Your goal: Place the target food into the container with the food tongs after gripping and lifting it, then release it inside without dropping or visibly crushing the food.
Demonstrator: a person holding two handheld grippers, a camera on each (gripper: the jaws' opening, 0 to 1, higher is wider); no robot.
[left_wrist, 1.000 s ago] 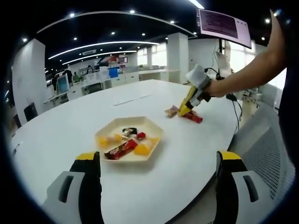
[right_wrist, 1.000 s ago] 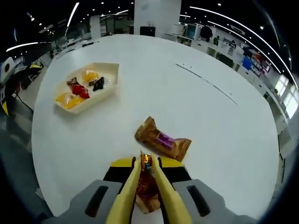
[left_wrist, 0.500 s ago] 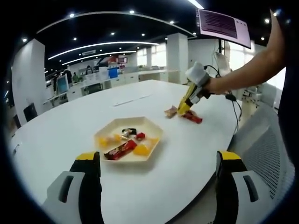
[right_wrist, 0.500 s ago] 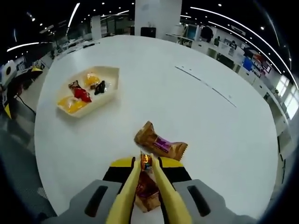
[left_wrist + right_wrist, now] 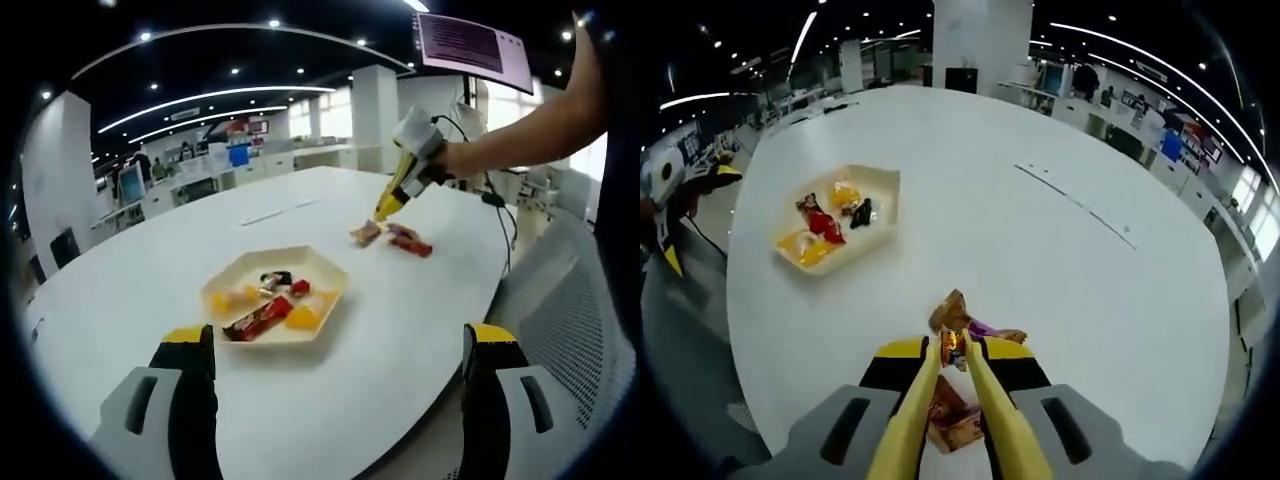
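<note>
Yellow food tongs (image 5: pixel 958 400), carried by the right gripper (image 5: pixel 952 430), are closed on a small orange-wrapped sweet (image 5: pixel 953 348) held clear of the white table (image 5: pixel 1060 260). A brown wrapped snack (image 5: pixel 958 312) lies on the table just beyond the tips. Gripping and lifting are judged done; transfer and release are left. The hexagonal tray (image 5: pixel 885 205), well apart at far left, already holds several sweets. The left gripper (image 5: pixel 340 400) is held wide and empty.

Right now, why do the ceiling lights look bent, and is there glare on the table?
Left gripper view: fisheye lens bows the ceiling light strips into arcs. Right gripper view: the round white table is evenly lit, without harsh glare; the shallow cream hexagonal tray looks sharp.
</note>
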